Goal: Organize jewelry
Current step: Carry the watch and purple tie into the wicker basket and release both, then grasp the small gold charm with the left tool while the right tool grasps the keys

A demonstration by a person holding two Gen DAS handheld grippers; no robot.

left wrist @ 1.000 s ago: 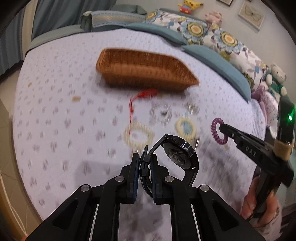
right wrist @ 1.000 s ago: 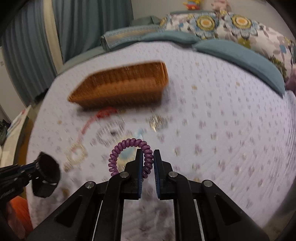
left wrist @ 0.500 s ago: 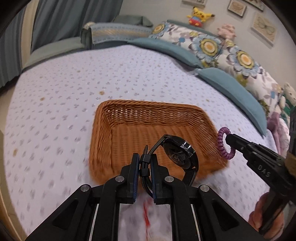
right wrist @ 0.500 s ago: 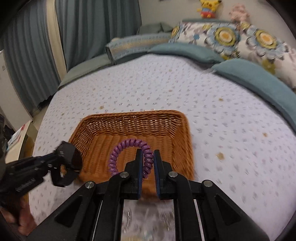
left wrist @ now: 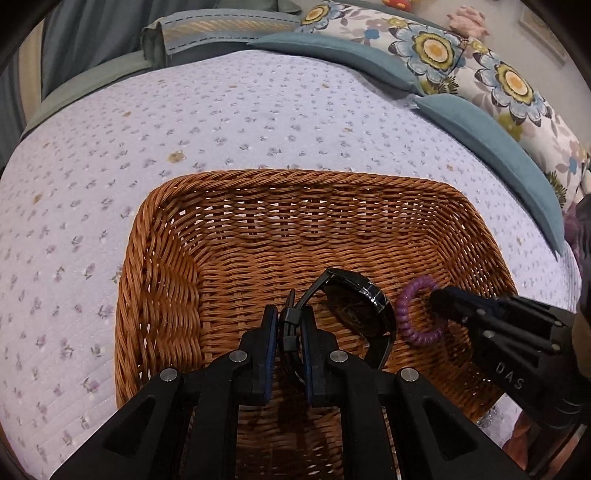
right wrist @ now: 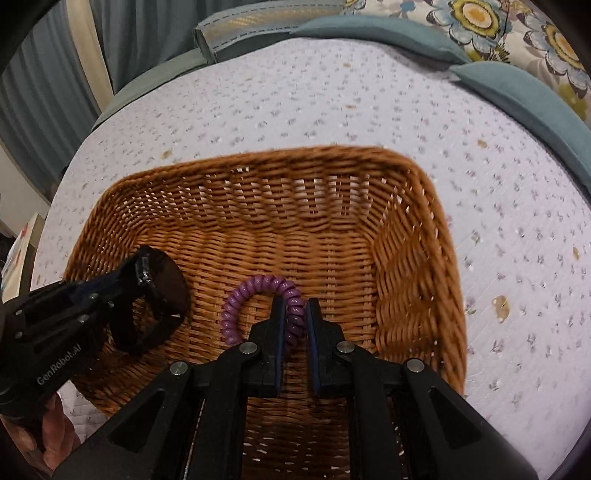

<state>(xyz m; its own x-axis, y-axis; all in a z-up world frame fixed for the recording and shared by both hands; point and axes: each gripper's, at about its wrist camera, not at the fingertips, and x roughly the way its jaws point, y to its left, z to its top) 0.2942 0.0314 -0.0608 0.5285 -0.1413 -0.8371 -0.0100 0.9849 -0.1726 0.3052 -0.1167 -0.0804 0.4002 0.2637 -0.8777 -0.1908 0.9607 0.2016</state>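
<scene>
A brown wicker basket [left wrist: 258,206] sits on the lilac bedspread; it also shows in the right wrist view [right wrist: 417,258]. My left gripper [left wrist: 290,325] is shut on the strap of a black wristwatch [left wrist: 354,306] and holds it inside the basket, low over its floor. My right gripper [right wrist: 294,314] is shut on a purple spiral hair tie [right wrist: 258,291], also inside the basket, just right of the watch. The hair tie [left wrist: 417,314] and right gripper [left wrist: 437,297] show in the left view; the watch [right wrist: 159,291] and left gripper [right wrist: 122,280] show in the right view.
The bedspread [left wrist: 258,110] spreads around the basket. Blue and floral pillows [left wrist: 498,85] line the far right side. A folded blanket [left wrist: 221,33] lies at the back. Curtains [right wrist: 55,74] hang beyond the left edge of the bed.
Both grippers moved forward from above the loose jewelry, over the basket's near rim and down into the basket, each still holding its item.
</scene>
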